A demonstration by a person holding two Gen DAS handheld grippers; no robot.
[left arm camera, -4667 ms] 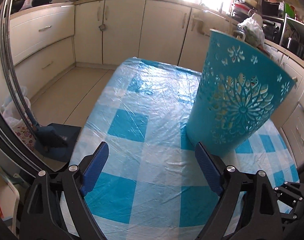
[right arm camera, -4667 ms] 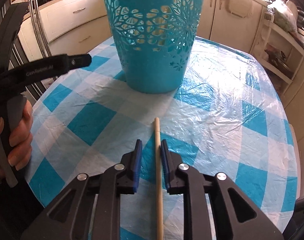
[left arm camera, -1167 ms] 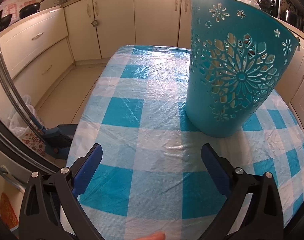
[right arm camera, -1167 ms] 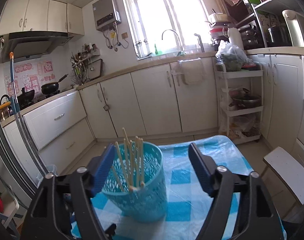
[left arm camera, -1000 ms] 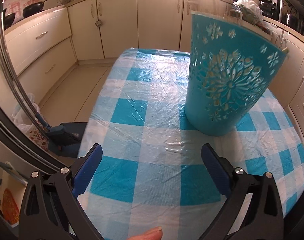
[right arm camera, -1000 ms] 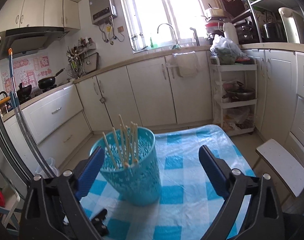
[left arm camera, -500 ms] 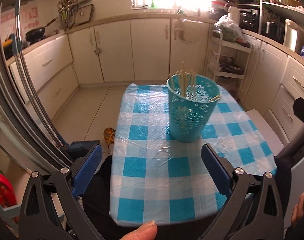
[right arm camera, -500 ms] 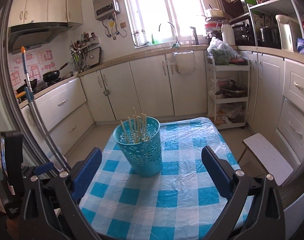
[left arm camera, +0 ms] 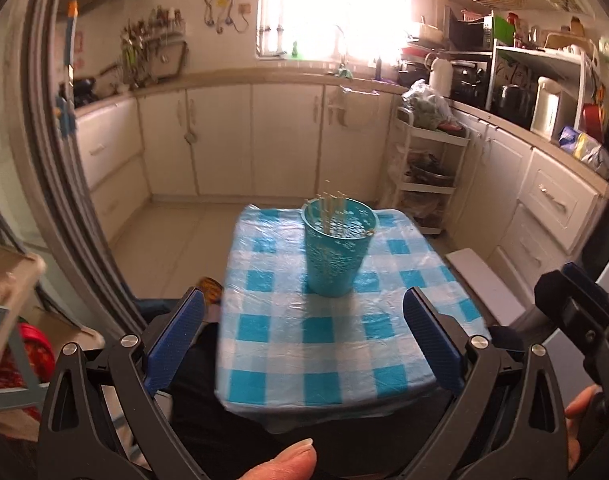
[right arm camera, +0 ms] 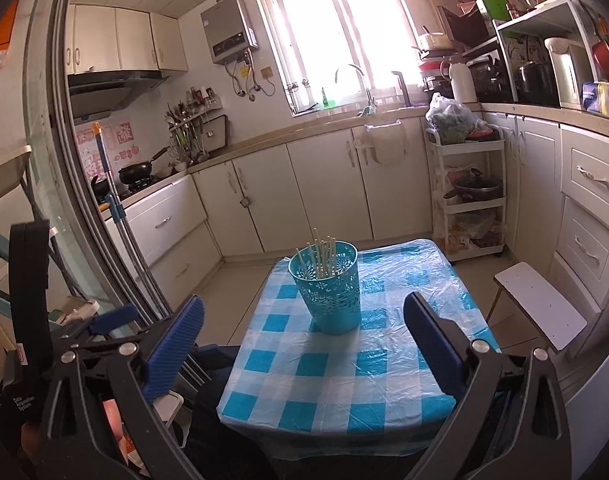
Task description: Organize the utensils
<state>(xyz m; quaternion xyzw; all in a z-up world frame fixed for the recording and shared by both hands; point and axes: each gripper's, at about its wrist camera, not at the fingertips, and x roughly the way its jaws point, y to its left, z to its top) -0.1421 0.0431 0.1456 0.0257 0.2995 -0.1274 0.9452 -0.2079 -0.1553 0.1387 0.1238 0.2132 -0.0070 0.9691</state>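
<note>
A turquoise perforated basket (right arm camera: pixel 331 293) stands upright on the blue-and-white checked table (right arm camera: pixel 344 372), with several wooden chopsticks (right arm camera: pixel 322 255) standing in it. It also shows in the left wrist view (left arm camera: pixel 337 249), chopsticks (left arm camera: pixel 331 210) blurred. My left gripper (left arm camera: pixel 304 340) is open and empty, held well back from the table's near edge. My right gripper (right arm camera: pixel 304 344) is open and empty, also pulled back and high. The left gripper's body shows at the left of the right wrist view (right arm camera: pixel 28 312).
Cream kitchen cabinets (right arm camera: pixel 324 188) line the back and right walls. A white rolling cart (right arm camera: pixel 470 196) stands behind the table to the right. A white stool (right arm camera: pixel 540 304) is at the table's right. A mop pole (right arm camera: pixel 116 208) leans at the left by a sliding door frame.
Both grippers have pulled back and up from the table. The right gripper, earlier closed around a chopstick on the table, is now open; the chopsticks stand in the basket.
</note>
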